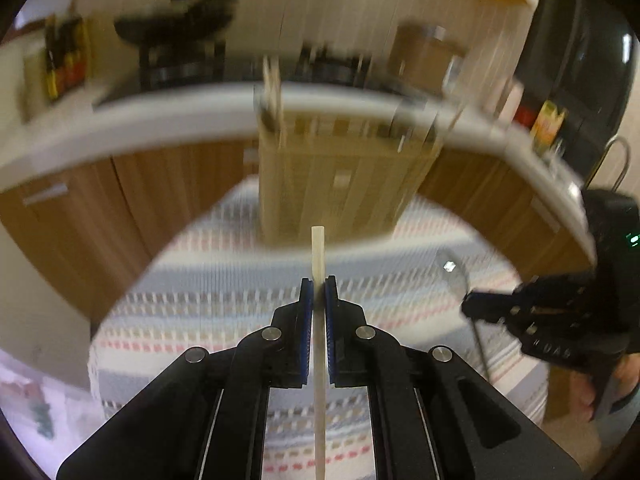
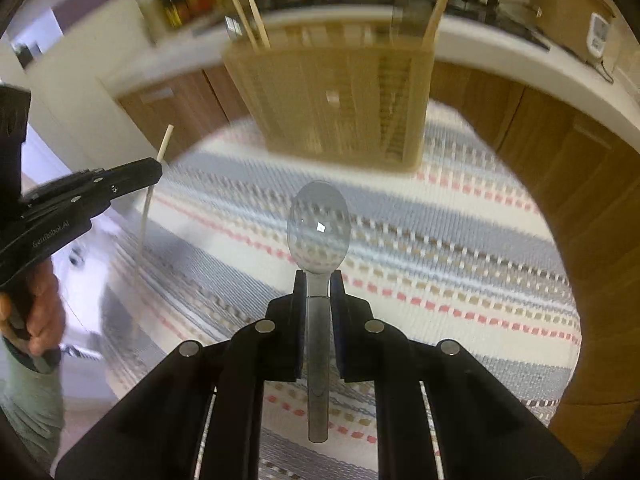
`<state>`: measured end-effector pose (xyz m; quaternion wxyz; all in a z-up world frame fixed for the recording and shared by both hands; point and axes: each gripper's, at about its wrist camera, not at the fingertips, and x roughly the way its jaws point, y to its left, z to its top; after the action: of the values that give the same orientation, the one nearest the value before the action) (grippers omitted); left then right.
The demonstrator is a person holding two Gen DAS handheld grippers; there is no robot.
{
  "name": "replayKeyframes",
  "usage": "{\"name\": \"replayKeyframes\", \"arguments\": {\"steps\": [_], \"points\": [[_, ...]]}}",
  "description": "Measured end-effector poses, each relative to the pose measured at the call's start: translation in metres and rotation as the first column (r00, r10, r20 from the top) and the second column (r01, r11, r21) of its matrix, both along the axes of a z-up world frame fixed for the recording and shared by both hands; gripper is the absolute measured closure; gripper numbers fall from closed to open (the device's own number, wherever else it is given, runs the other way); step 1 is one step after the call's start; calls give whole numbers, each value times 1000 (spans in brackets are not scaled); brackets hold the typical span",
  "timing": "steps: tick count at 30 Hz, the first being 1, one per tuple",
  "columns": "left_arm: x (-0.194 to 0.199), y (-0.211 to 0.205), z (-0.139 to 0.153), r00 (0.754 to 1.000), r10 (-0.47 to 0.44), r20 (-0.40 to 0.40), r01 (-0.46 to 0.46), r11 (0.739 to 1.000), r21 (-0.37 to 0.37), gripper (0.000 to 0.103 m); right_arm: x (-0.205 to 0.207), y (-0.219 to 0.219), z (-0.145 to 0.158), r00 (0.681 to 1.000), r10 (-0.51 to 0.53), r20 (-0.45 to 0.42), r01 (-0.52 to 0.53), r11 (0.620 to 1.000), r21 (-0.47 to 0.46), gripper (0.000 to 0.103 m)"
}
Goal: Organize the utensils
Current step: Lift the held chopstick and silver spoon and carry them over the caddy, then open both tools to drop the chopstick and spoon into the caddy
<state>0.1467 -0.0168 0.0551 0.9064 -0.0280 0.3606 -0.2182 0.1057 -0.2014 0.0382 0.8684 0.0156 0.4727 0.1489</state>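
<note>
My left gripper (image 1: 319, 290) is shut on a pale wooden chopstick (image 1: 318, 252), whose tip sticks up past the blue pads above the striped cloth. A metal spoon (image 2: 319, 226) is clamped by its handle in my right gripper (image 2: 319, 280), bowl forward. Ahead of both stands a wooden slatted utensil holder (image 2: 336, 96), blurred, with chopsticks (image 2: 250, 14) standing in its left corner. In the right wrist view the left gripper (image 2: 154, 170) is at the left with its chopstick (image 2: 162, 146). The right gripper (image 1: 474, 304) and spoon (image 1: 454, 274) appear at the right in the left wrist view.
A striped cloth (image 2: 460, 248) covers the round table. Behind it run a white counter (image 1: 120, 120) over wooden cabinets, with a black pan (image 1: 176, 24), bottles (image 1: 64, 60) and a dark appliance (image 1: 576, 64). A person's hand (image 2: 44, 300) holds the left gripper's handle.
</note>
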Motion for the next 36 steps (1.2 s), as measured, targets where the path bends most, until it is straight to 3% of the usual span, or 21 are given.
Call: {"name": "replayKeyframes", "arguments": {"steps": [4, 7, 11, 16, 19, 24, 31, 36], "points": [[-3, 8, 30, 995, 28, 94, -22, 998, -66, 99, -1, -14, 30, 997, -9, 73, 4, 998, 64, 93], [1, 12, 49, 986, 56, 156, -40, 994, -106, 99, 3, -15, 58, 983, -29, 179, 18, 998, 63, 93], [1, 18, 86, 957, 99, 272, -52, 983, -175, 99, 14, -15, 89, 953, -51, 300, 34, 998, 62, 93], [13, 15, 124, 904, 162, 395, -65, 967, -247, 99, 35, -10, 117, 891, -90, 445, 72, 996, 57, 93], [27, 13, 136, 878, 205, 433, -76, 952, -297, 99, 52, -7, 127, 831, -124, 542, 147, 989, 1, 93], [56, 8, 137, 845, 270, 462, -116, 935, -335, 99, 73, -3, 129, 778, -144, 611, 175, 985, 10, 93], [90, 7, 116, 838, 292, 461, -125, 925, -358, 99, 92, 0, 121, 705, -149, 694, 190, 982, 18, 93], [103, 7, 99, 817, 336, 468, -181, 921, -345, 99, 107, -4, 99, 707, -153, 691, 191, 981, 22, 93]]}}
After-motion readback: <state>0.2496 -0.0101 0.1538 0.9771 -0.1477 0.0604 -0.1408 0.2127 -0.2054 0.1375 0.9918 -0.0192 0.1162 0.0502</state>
